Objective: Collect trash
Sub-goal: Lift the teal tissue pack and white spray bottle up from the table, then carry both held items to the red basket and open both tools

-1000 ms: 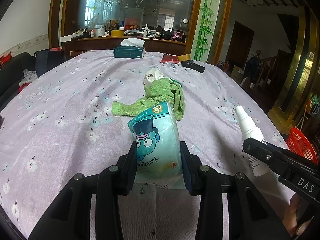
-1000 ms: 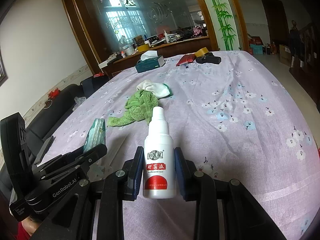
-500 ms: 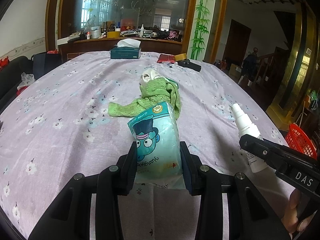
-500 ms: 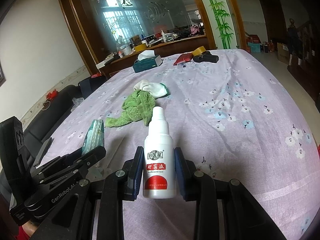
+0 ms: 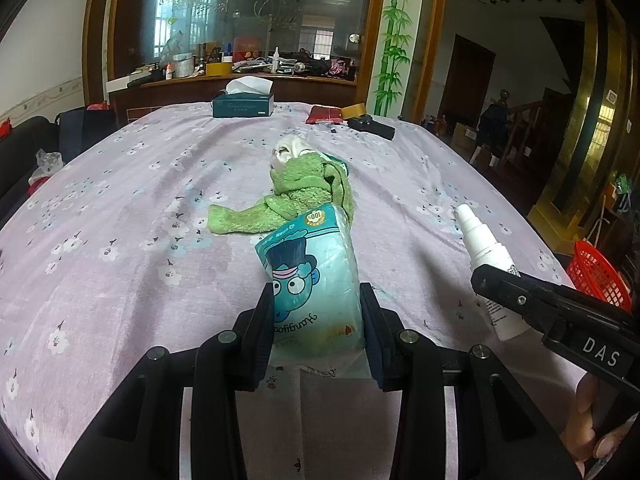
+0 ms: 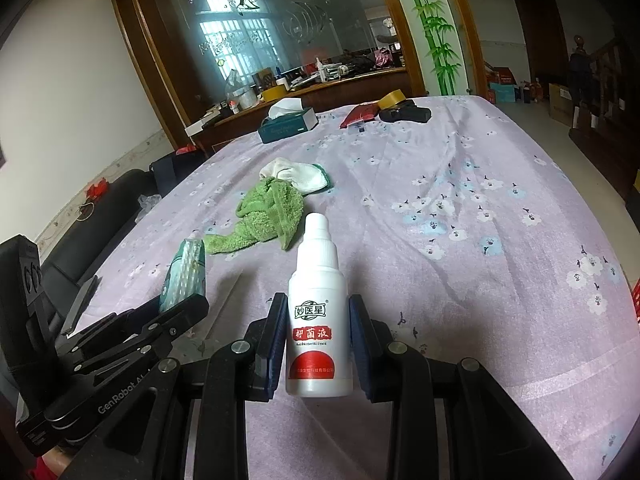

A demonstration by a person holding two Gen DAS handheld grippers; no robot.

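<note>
Left gripper (image 5: 316, 320) clamps the teal tissue pack (image 5: 312, 280); right gripper (image 6: 318, 344) squeezes the white spray bottle (image 6: 318, 320), both above the lilac tablecloth (image 6: 480, 260). Beyond lie a green towel (image 5: 296, 196), then a tissue box (image 5: 243, 104).

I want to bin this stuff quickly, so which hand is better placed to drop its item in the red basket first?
Right, probably. The red basket sits off the table's right side, just beyond the right tongs holding the spray bottle; the left tongs with the tissue pack are farther away.
</note>
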